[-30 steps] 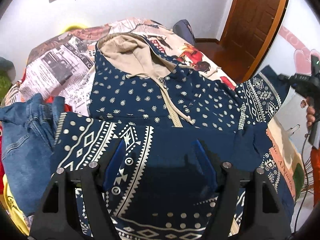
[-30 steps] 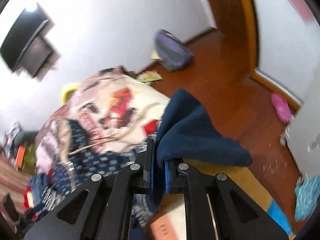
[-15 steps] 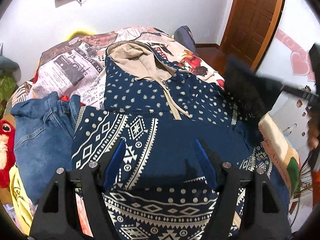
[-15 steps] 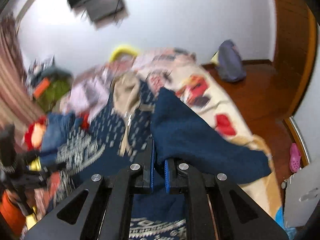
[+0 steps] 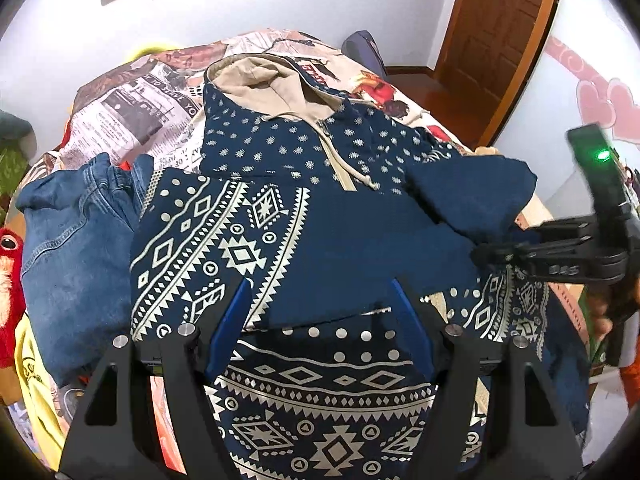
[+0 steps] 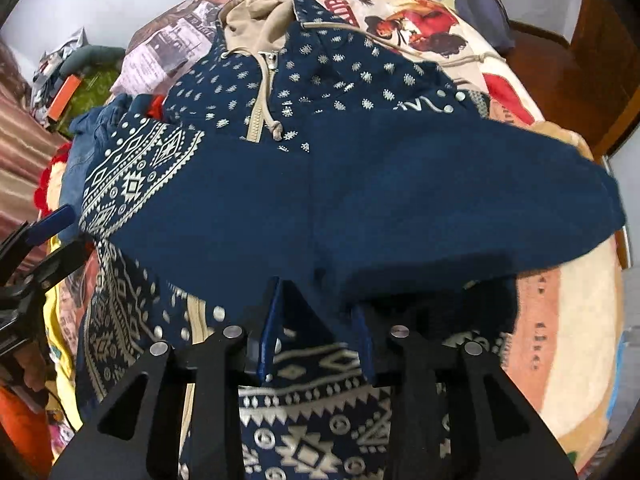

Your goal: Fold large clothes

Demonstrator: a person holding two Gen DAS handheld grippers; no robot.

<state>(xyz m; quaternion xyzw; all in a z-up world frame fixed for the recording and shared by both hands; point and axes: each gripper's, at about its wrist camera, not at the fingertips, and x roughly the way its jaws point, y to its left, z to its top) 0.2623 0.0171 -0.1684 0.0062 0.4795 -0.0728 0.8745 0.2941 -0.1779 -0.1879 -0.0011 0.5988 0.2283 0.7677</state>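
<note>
A navy hoodie (image 5: 304, 160) with white patterns and a beige hood lies face up on the bed, its left sleeve folded across the chest. It also shows in the right wrist view (image 6: 320, 92). My left gripper (image 5: 320, 320) is open and empty above the hoodie's lower front. My right gripper (image 6: 316, 320) has its jaws parted, with the plain navy right sleeve (image 6: 400, 200) draped over the chest just beyond them; the fingertips sit under the cloth edge. The right gripper (image 5: 504, 254) also shows at the right of the left wrist view.
A printed bedspread (image 5: 132, 116) covers the bed. Blue jeans (image 5: 76, 232) lie left of the hoodie, with a red toy (image 5: 8, 264) and yellow cloth beside them. A brown door (image 5: 500, 40) and wooden floor lie beyond the bed's right side.
My right gripper has carried the right sleeve from off the bed's side across onto the hoodie's chest, and its jaws have parted. My left gripper has drawn back slightly.
</note>
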